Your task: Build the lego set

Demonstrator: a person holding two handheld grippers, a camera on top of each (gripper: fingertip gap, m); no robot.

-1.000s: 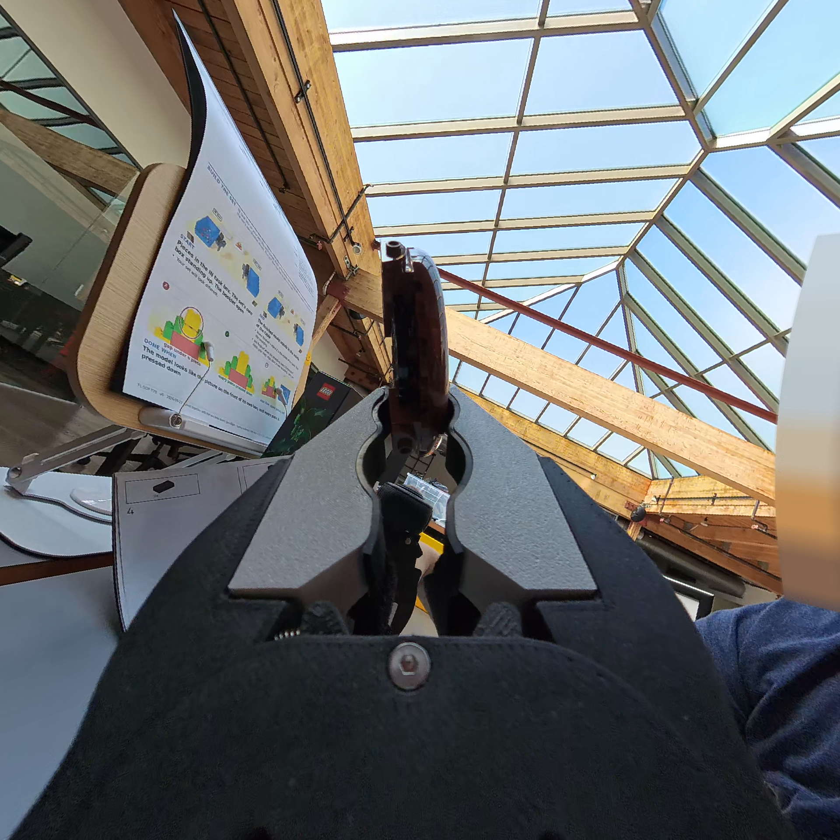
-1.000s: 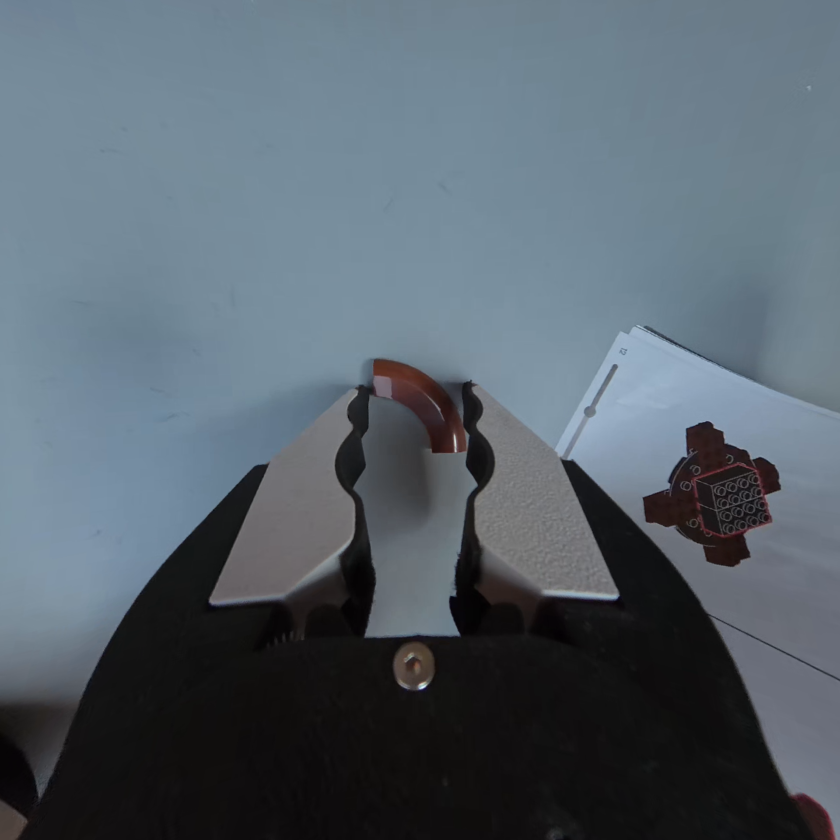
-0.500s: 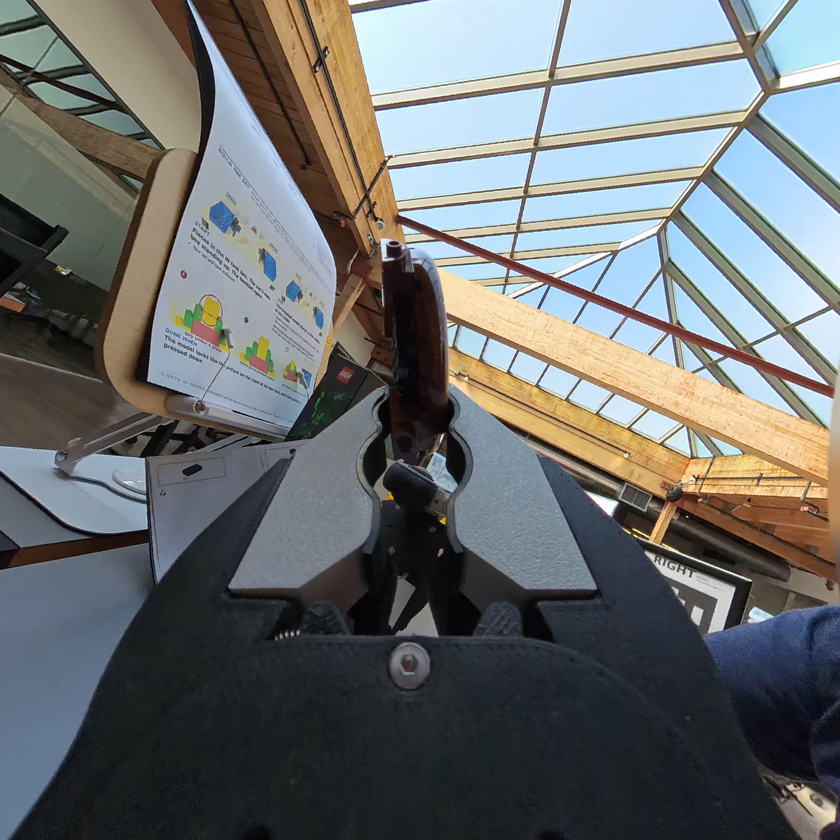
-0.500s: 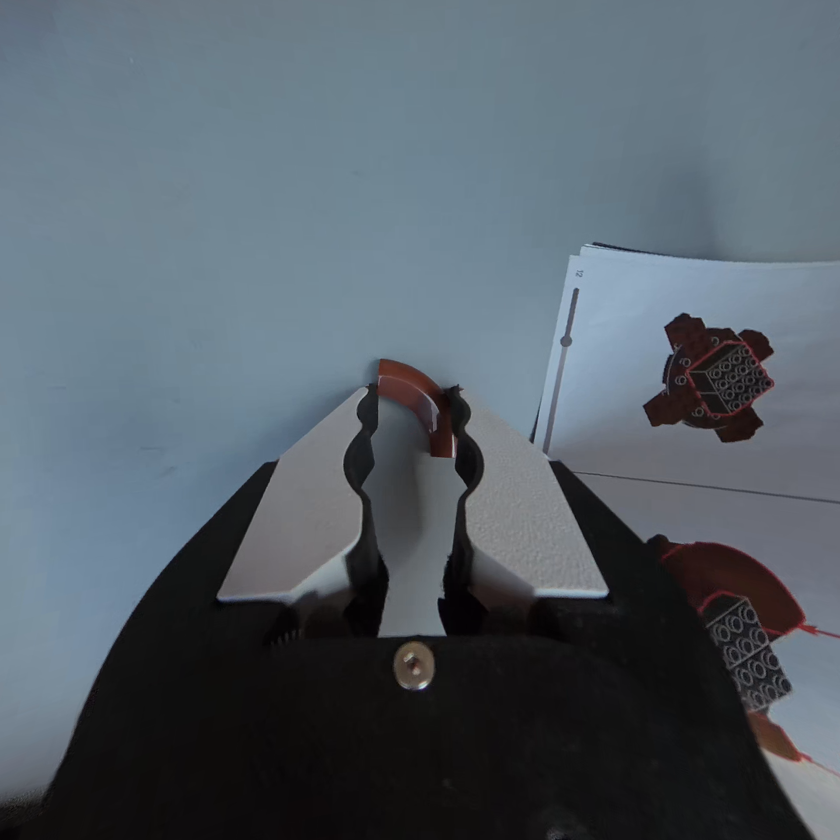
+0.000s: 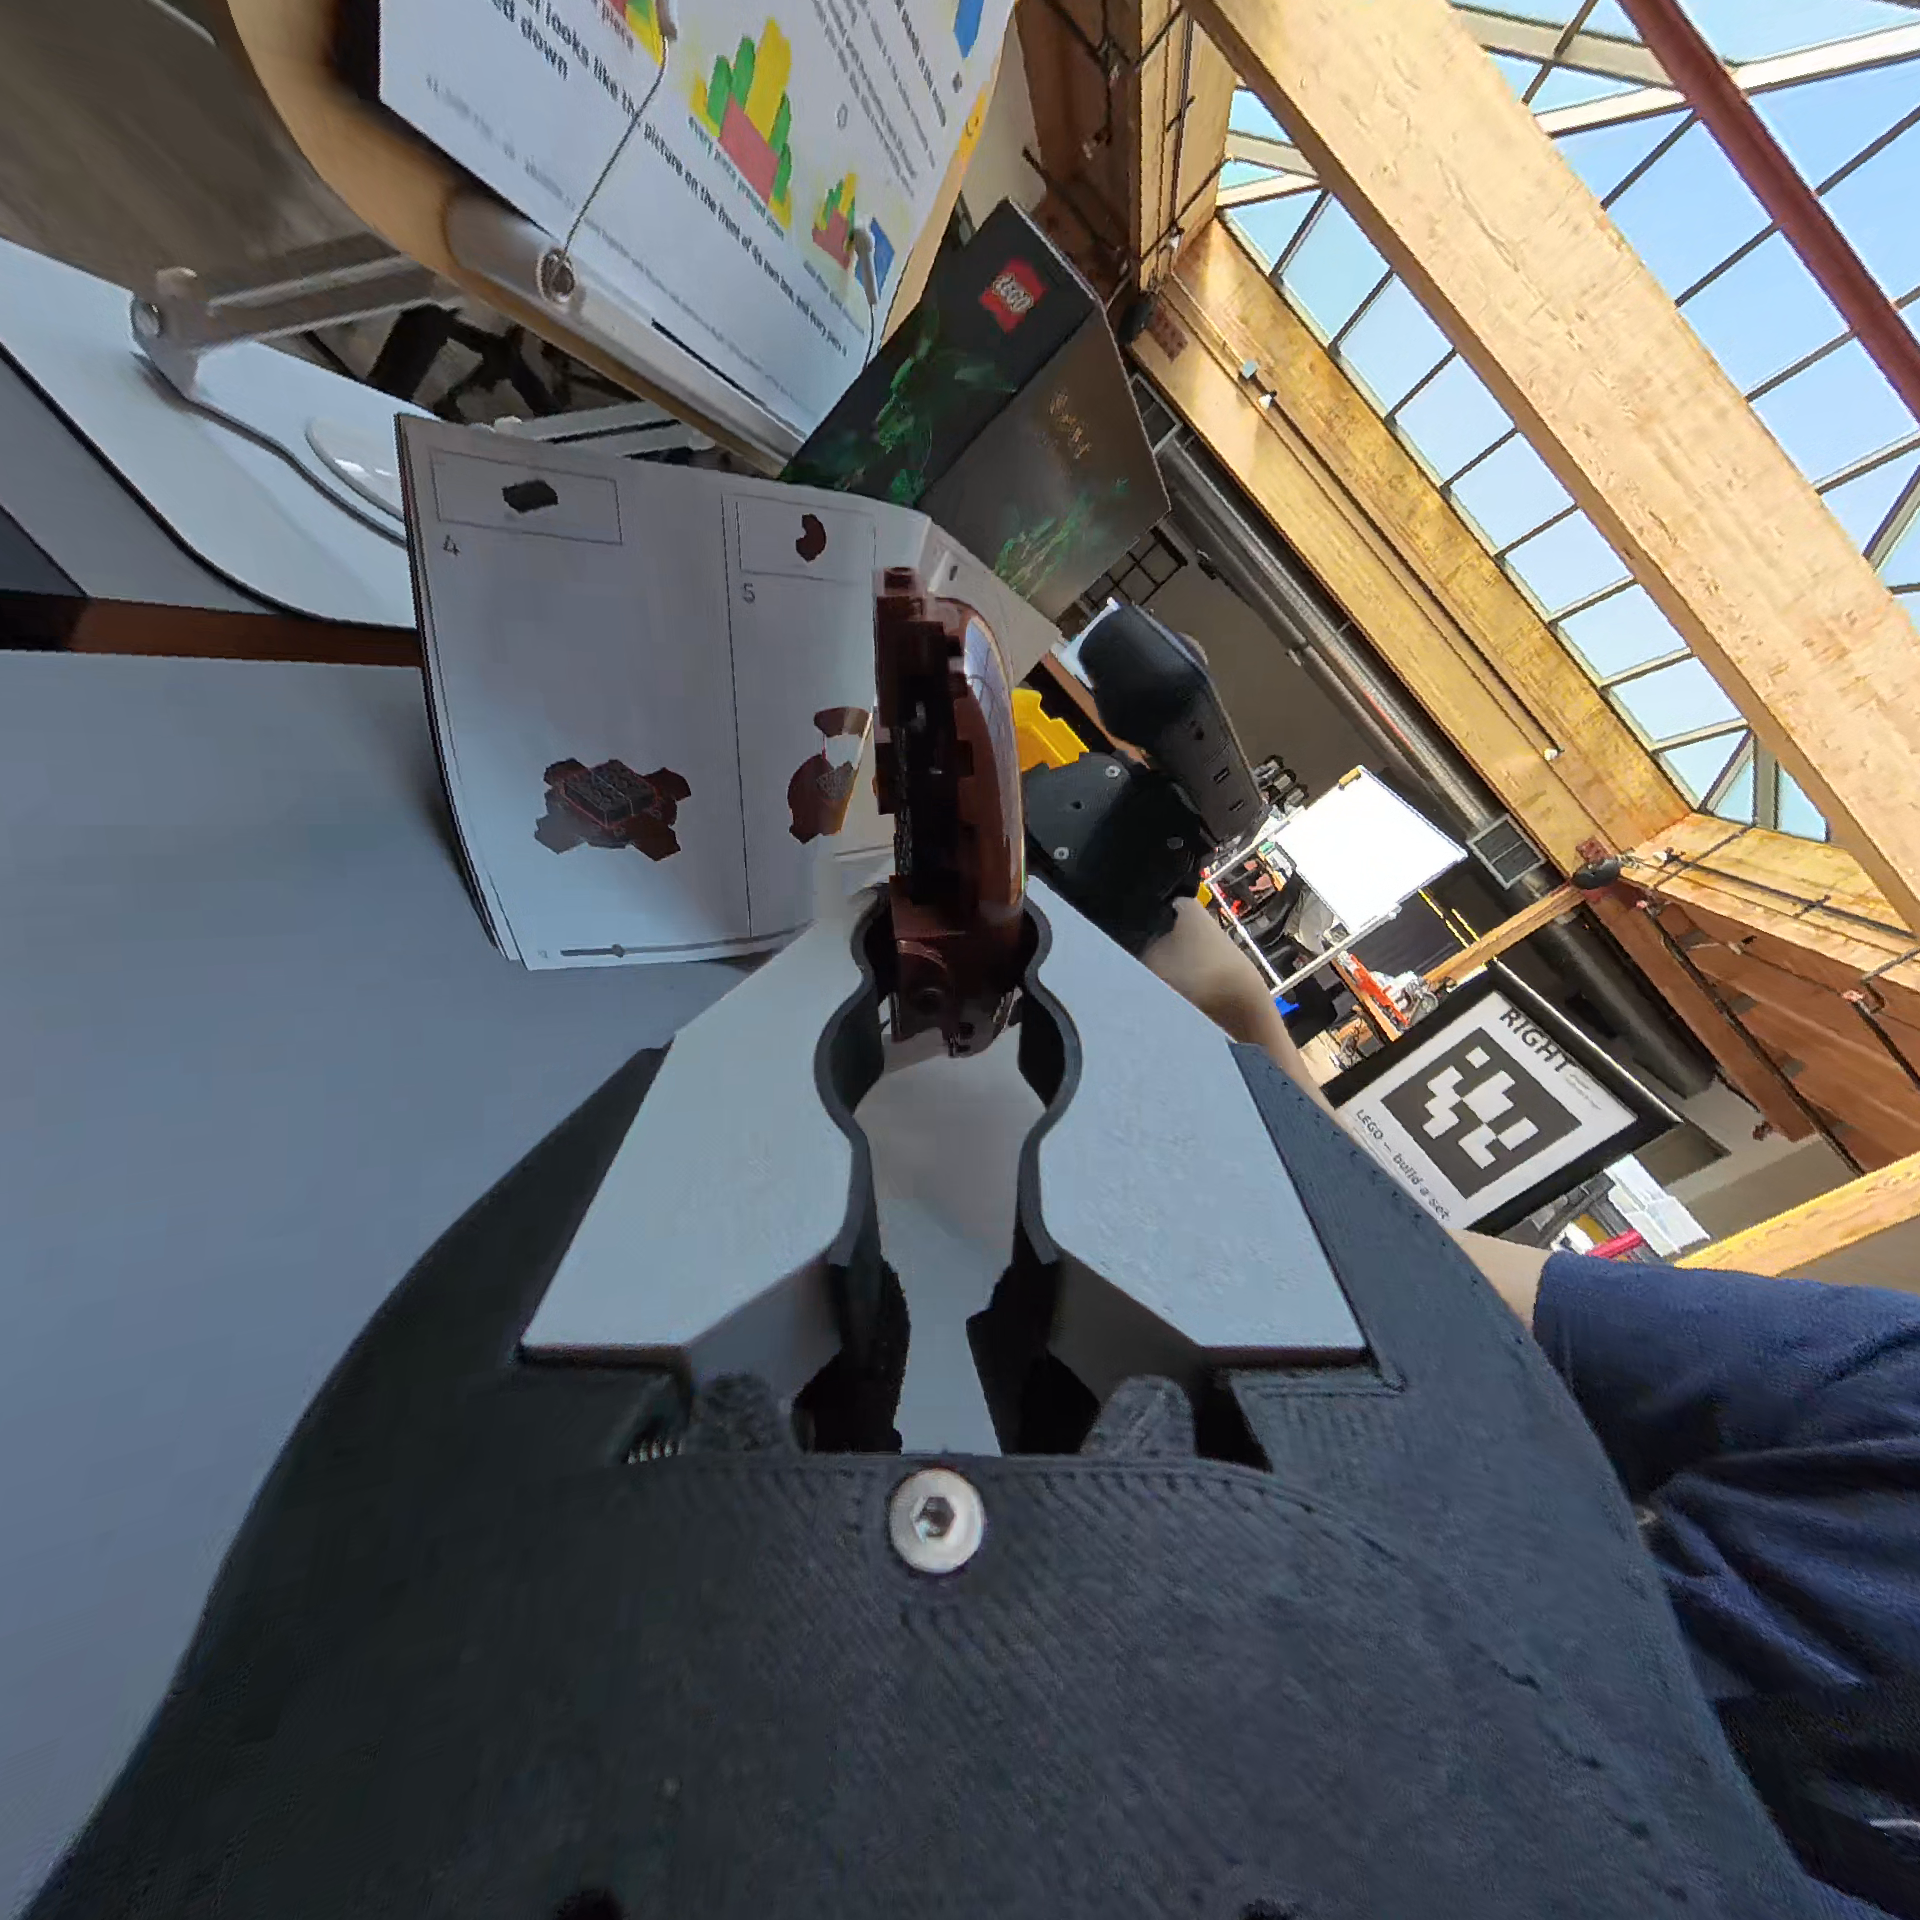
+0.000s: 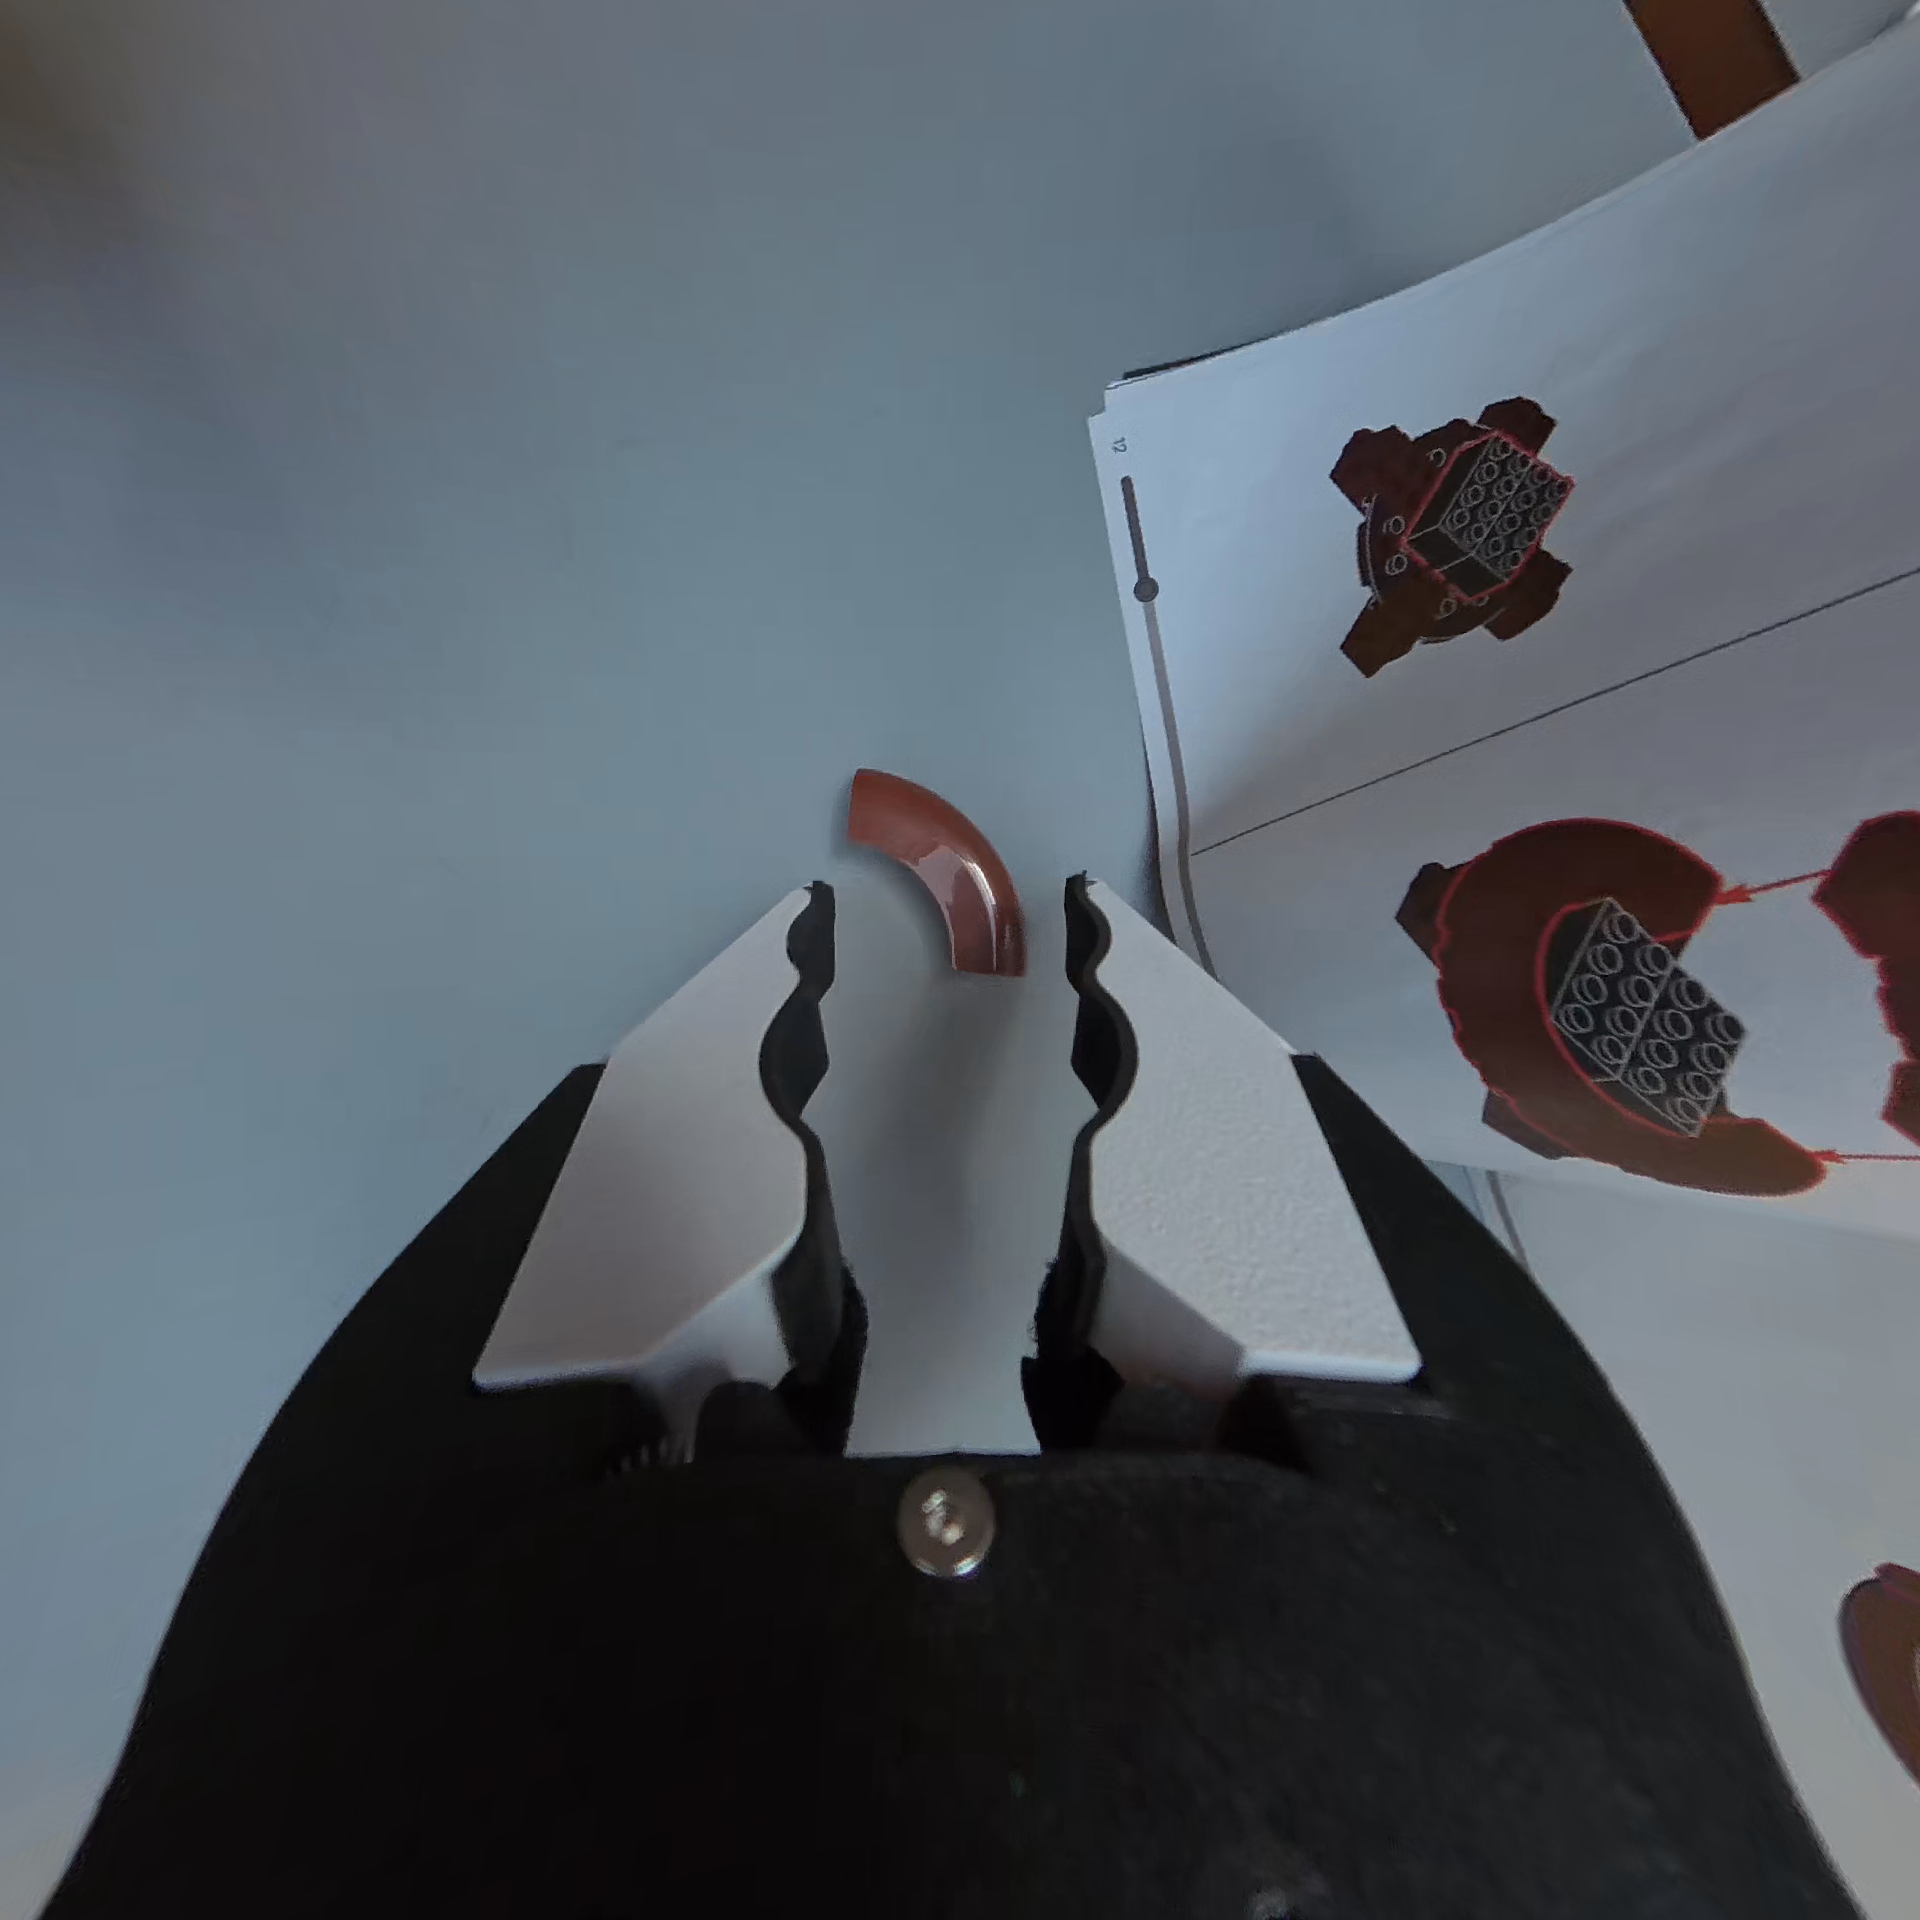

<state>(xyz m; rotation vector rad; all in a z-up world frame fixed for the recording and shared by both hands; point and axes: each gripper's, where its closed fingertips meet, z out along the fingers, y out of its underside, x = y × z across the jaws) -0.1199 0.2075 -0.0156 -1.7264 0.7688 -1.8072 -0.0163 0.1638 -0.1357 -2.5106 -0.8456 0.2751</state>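
Left wrist view: fingers (image 5: 951, 935) clench a brown assembly (image 5: 940, 790); right fingers (image 6: 945, 904) released, straddling a curved tile (image 6: 940, 868)

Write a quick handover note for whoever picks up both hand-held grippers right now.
Left hand-held gripper: shut on the dark brown lego assembly, held upright above the table.
Right hand-held gripper: open, fingers either side of the curved brown piece, which lies loose on the table, not gripped.
Instruction booklet lies open just right of that piece.
Done: partial brown base built.
Left: grasp the curved piece, fit it onto the assembly, carry on with the booklet steps.
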